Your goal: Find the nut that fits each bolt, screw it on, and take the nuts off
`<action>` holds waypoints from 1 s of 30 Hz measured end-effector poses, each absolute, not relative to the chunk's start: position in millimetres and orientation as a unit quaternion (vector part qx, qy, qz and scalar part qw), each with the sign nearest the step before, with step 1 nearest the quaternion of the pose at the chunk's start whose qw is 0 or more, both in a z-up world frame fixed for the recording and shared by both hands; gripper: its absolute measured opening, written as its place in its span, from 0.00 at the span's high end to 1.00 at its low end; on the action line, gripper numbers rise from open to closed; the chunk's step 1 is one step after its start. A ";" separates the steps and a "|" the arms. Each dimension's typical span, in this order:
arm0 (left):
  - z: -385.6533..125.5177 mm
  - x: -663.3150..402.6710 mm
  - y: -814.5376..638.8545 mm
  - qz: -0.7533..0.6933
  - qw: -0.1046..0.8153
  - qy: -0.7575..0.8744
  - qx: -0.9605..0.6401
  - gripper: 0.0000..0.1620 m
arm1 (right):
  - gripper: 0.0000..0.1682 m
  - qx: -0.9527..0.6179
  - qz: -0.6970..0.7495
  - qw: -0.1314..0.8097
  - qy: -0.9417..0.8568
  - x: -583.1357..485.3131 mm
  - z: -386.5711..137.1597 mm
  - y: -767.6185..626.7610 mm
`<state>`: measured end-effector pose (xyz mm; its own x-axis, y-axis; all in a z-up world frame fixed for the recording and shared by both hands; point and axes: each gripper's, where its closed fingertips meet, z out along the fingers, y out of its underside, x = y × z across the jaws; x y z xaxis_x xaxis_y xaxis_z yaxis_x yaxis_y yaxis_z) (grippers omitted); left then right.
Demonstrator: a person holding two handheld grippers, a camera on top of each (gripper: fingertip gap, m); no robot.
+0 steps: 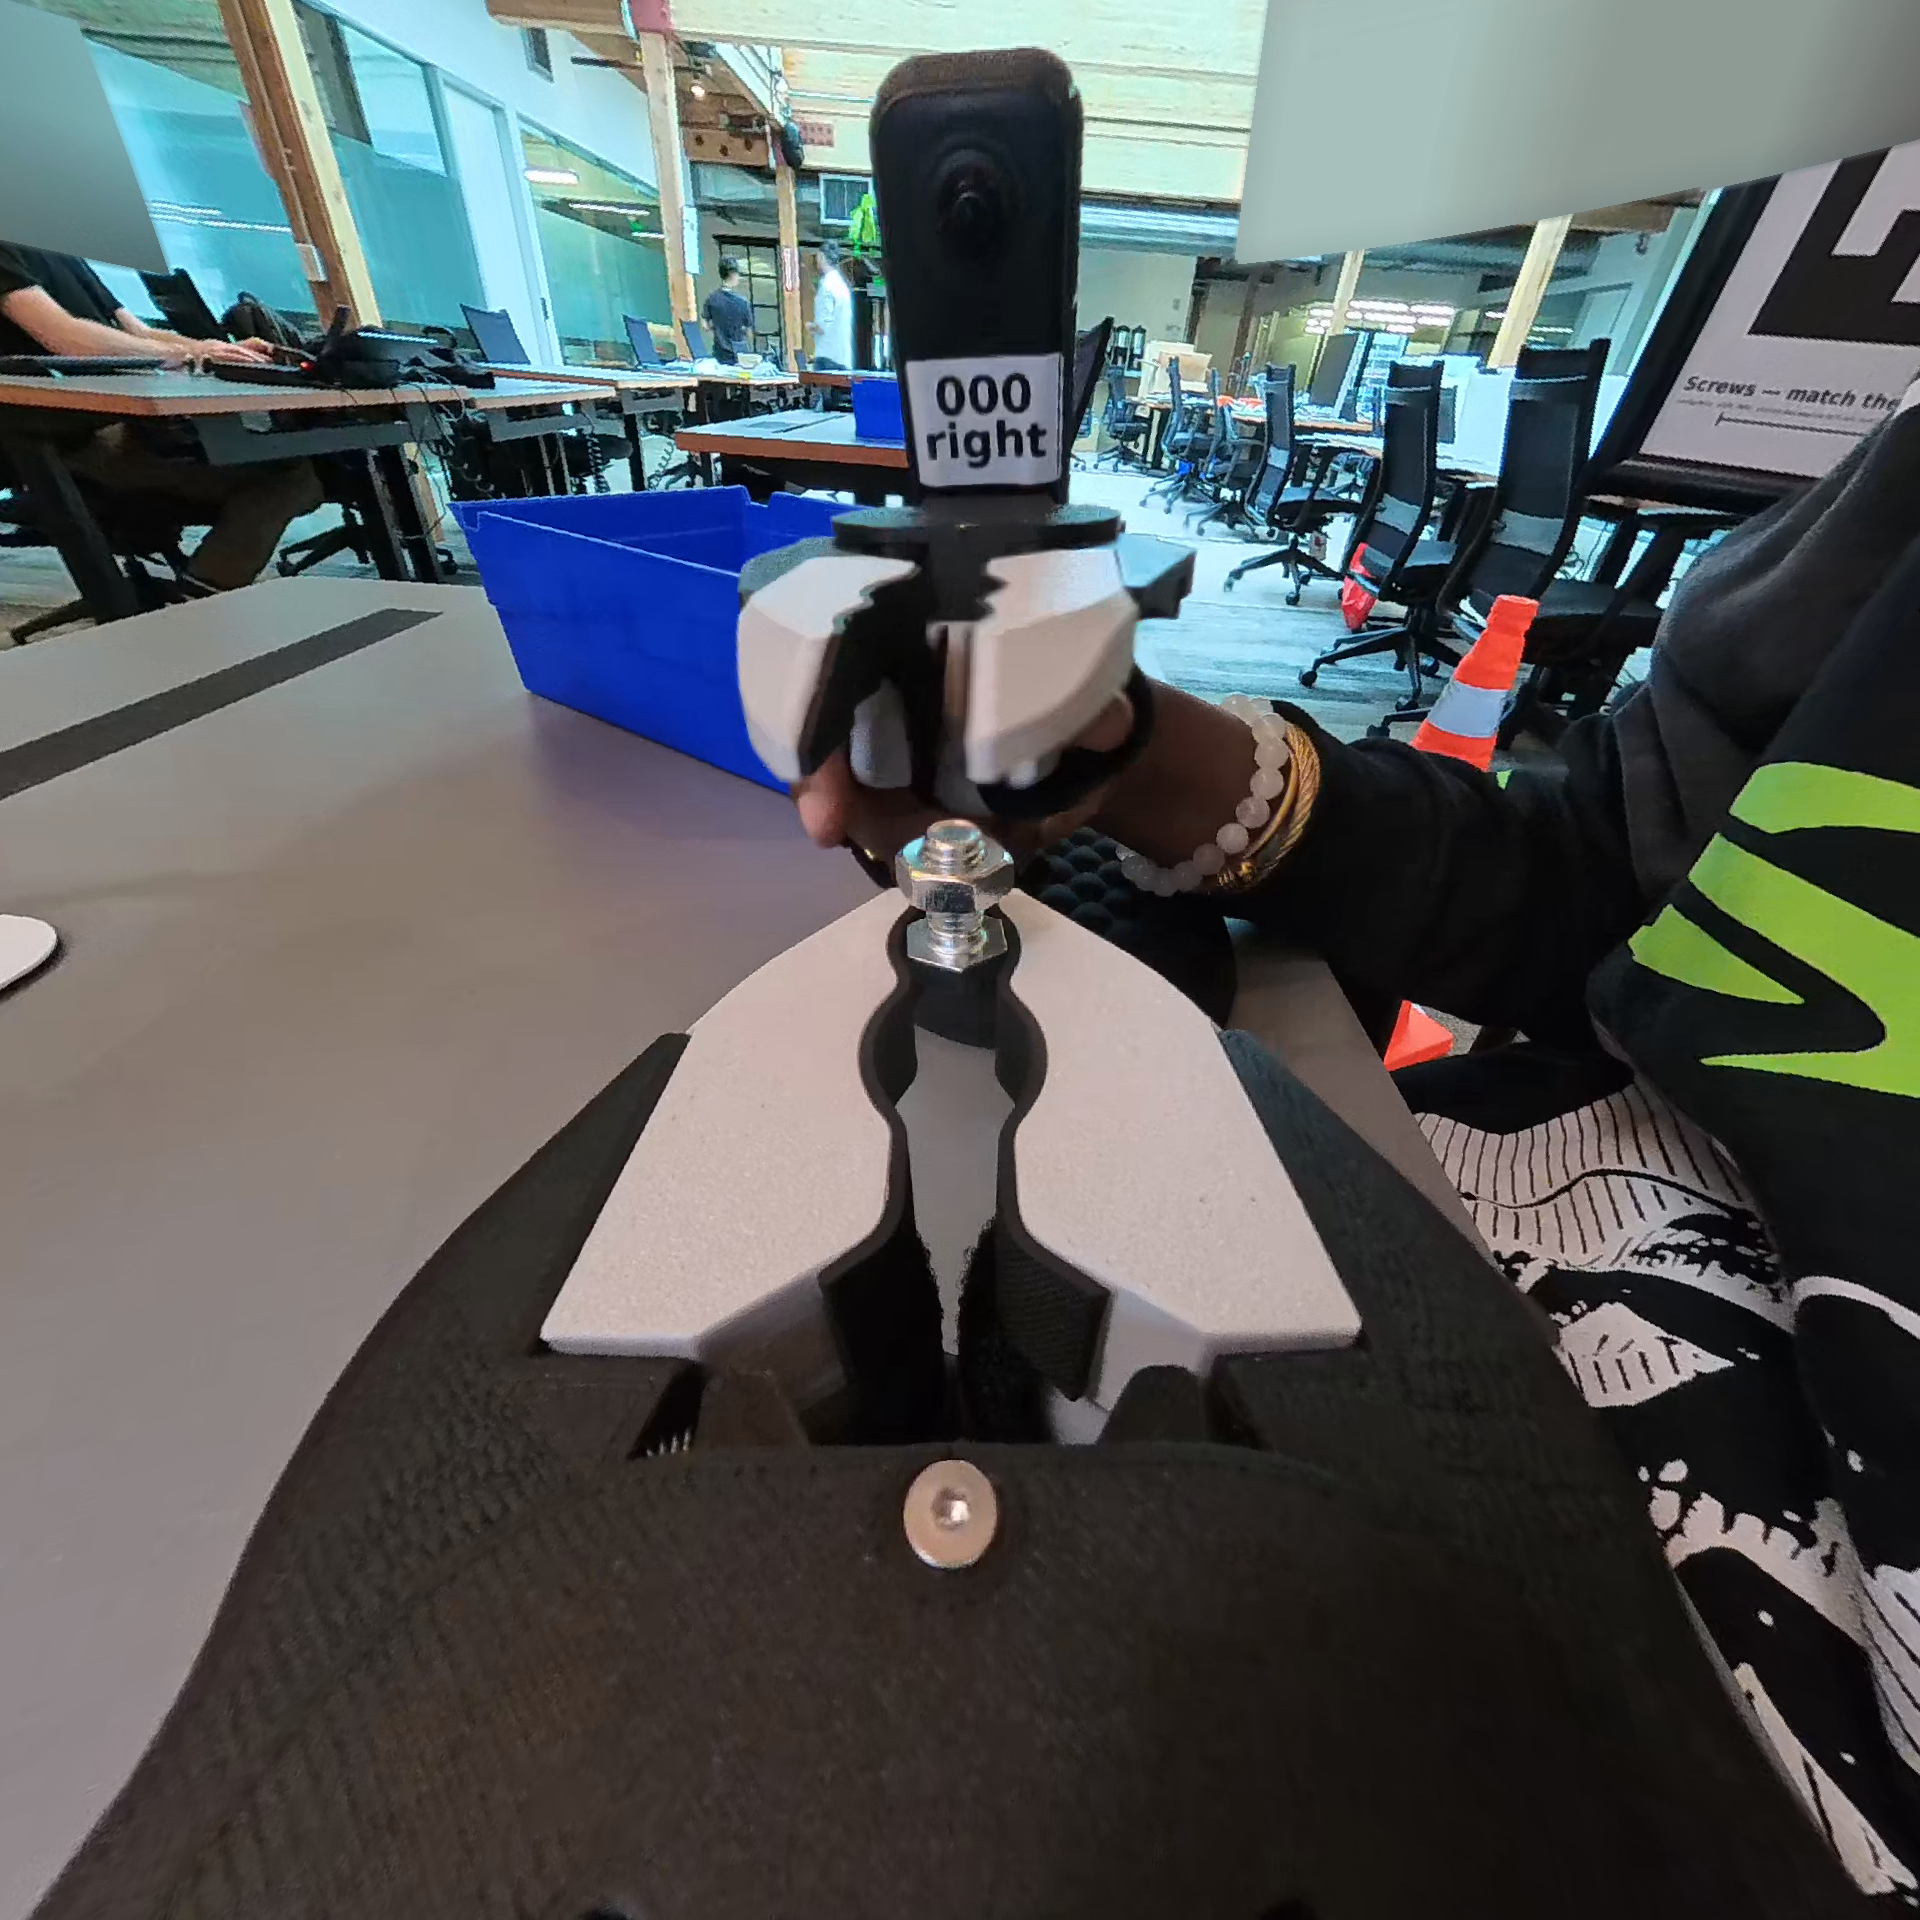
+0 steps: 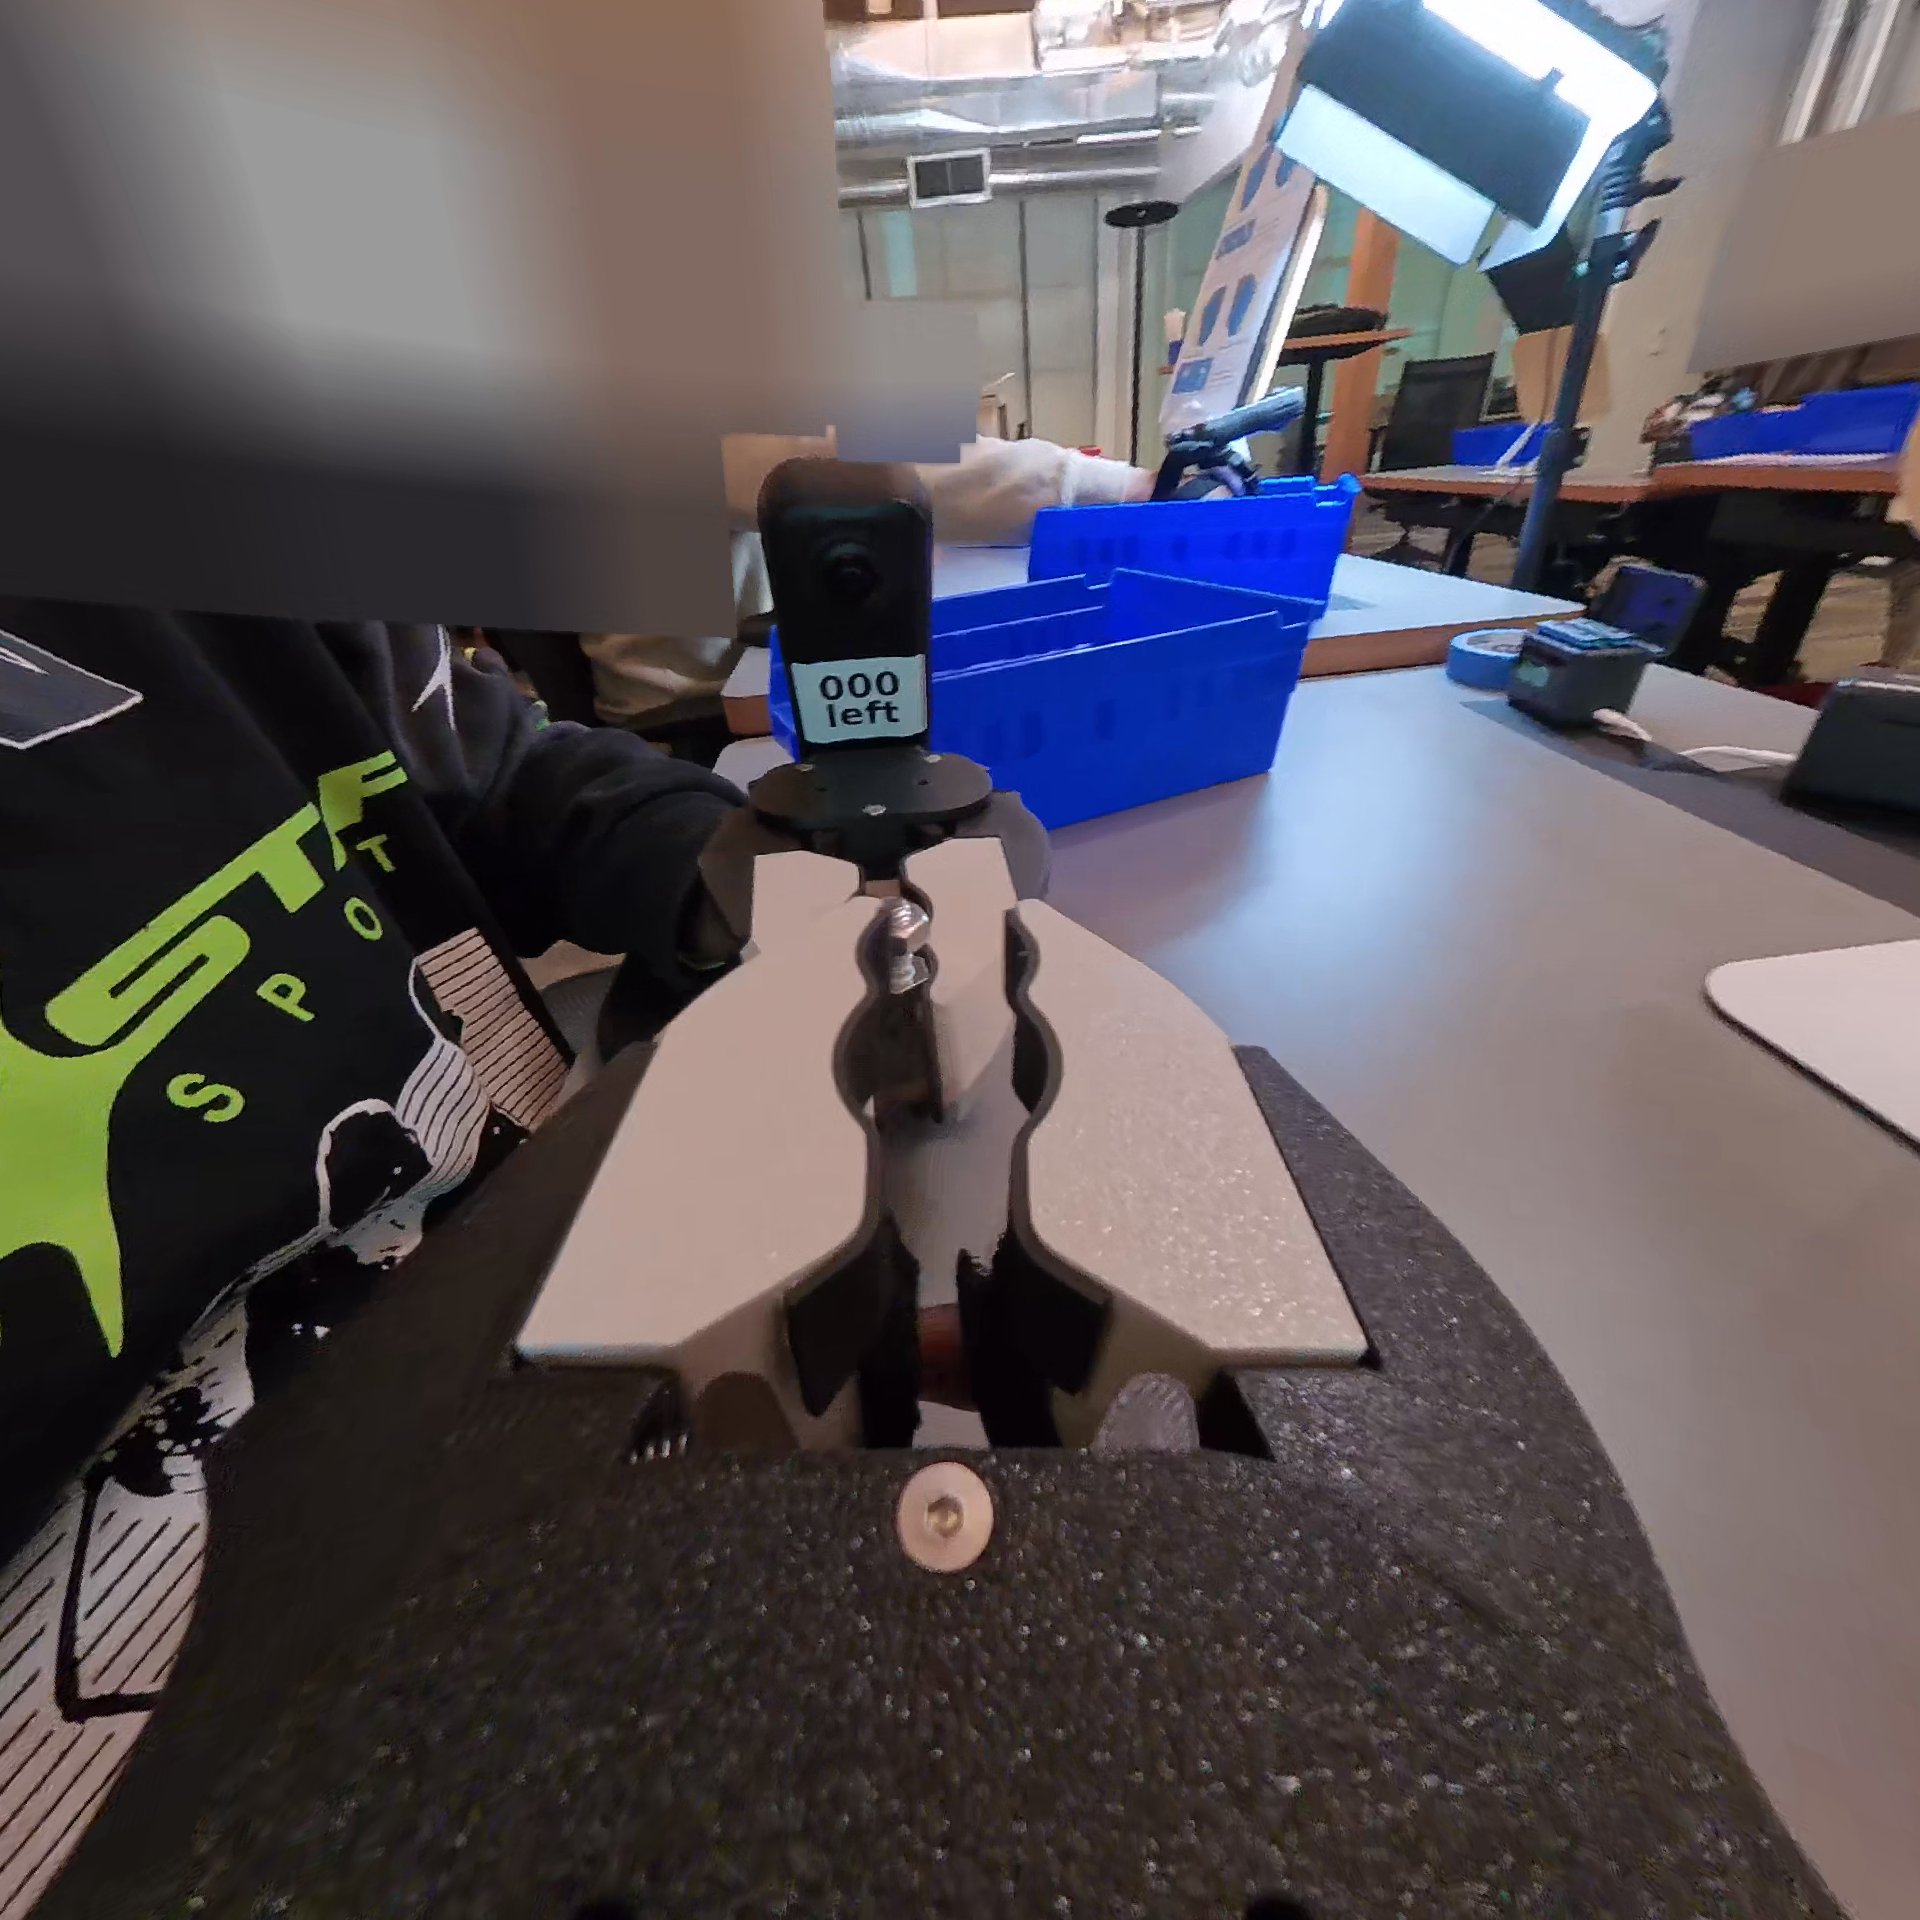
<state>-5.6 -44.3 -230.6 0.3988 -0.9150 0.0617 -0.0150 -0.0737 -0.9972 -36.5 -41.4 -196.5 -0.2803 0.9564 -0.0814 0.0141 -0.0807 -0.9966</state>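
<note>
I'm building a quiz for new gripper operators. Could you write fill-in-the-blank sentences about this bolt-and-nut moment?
1. The left gripper has its jaws shut on the silver threaded bolt at its ___ end.
2. The silver hex nut sits near the bolt's ___ end.
3. The right gripper, jaws open, holds ___.
4. The plastic bin on the grey table is coloured ___.

Missing words: lower; upper; nothing; blue.

A silver bolt [image 1: 953,940] carries a silver nut [image 1: 954,871] at the picture's centre. The left gripper [image 1: 951,961] has white fingers [image 1: 790,1122] on a black body. At 11 o'clock sits a bright blue bin [image 1: 623,613] on the grey table [image 1: 312,935]. At 3 o'clock, a black sleeve [image 1: 1455,862] with lime-green marks; an orange, white-banded cone [image 1: 1481,686] behind.
</note>
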 end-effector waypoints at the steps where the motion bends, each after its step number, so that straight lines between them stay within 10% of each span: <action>1: -230.8 -5.6 -44.4 -0.397 0.566 0.378 -0.616 0.94 | 0.83 -0.446 0.581 0.399 -0.552 -39.7 -199.3 -44.1; 7: -231.9 -4.9 -44.4 -0.394 0.565 0.381 -0.617 0.94 | 0.75 -0.458 0.573 0.389 -0.557 -53.1 -206.9 -49.9; 17: -229.6 -5.9 -44.9 -0.395 0.569 0.380 -0.613 0.94 | 0.93 -0.457 0.579 0.399 -0.544 -35.7 -198.4 -37.4; 30: -231.6 -5.3 -45.1 -0.392 0.566 0.383 -0.616 0.94 | 0.78 -0.460 0.567 0.393 -0.559 -44.7 -204.4 -44.7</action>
<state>-5.3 -45.1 -231.6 0.4001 -0.9152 0.0486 -0.0277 -0.0651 -0.9975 -44.7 -44.7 -204.4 -0.2677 0.9600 -0.0823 0.0672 -0.0666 -0.9955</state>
